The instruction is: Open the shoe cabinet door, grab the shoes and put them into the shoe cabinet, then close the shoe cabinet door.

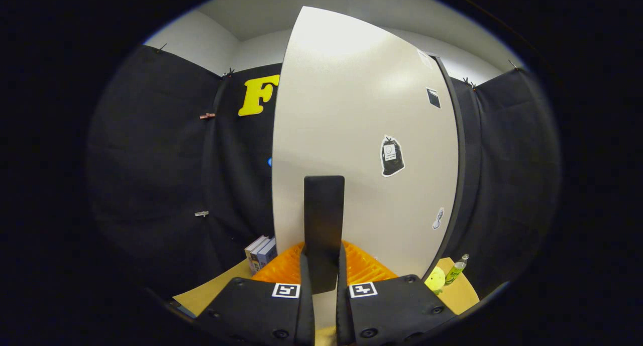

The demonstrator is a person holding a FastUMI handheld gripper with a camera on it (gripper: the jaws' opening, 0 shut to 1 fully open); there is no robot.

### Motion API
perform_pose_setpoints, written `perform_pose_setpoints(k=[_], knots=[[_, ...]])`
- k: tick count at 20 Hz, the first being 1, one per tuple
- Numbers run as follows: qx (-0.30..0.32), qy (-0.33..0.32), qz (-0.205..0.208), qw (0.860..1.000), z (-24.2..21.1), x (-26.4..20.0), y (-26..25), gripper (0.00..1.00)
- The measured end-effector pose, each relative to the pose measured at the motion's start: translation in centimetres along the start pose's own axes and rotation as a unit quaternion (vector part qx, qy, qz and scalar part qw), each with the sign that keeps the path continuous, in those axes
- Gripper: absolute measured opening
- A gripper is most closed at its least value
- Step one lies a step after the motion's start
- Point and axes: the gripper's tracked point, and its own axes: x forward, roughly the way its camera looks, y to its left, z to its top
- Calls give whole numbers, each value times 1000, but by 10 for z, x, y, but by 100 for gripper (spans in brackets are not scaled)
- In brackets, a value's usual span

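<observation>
Gripper [324, 280] is closed on the door's handle [324, 225], both fingers pressing its sides. Door [351, 135] fills the space just ahead; whether it stands ajar or flush I cannot tell. Shoes and cabinet interior not visible, so I cannot tell whether this is opening or closing.

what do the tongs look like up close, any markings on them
The tongs have two wide, flat dark housings side by side, each carrying a small square black-and-white marker near its inner top corner. Round screw heads dot the housings. Two narrow upright fingers rise between them.
</observation>
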Motion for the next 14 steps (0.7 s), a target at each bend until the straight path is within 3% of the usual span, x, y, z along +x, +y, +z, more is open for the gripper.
perform_pose_setpoints(k=[14], knots=[[6, -2, -35, 999, -5, -69, -72, 20]])
